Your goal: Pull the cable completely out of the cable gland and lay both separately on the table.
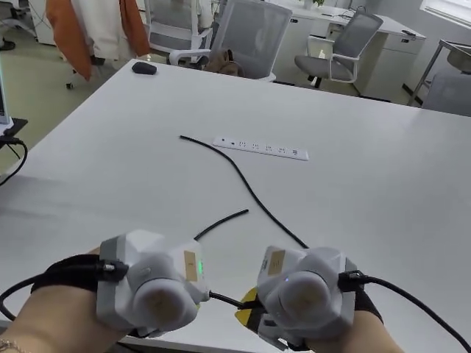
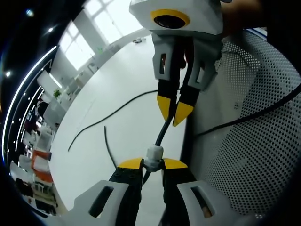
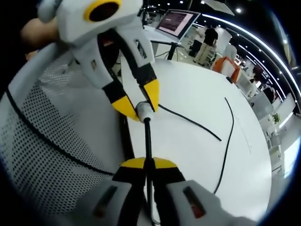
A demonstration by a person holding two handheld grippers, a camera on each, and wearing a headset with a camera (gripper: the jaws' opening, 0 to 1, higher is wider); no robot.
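L gripper point(image 2: 153, 164): gland point(image 2: 154, 154). R gripper point(image 3: 146, 163): cable point(image 3: 147, 139).

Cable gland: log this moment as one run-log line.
left gripper: shut on cable gland | right gripper: shut on cable | cable: threaded through cable gland | pull-out: not yet done

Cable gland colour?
The cable gland is white, on a black cable; clearest in the left gripper view.

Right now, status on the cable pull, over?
Left gripper shut on cable gland. Right gripper shut on cable, not yet out. Power strip on table, well clear.
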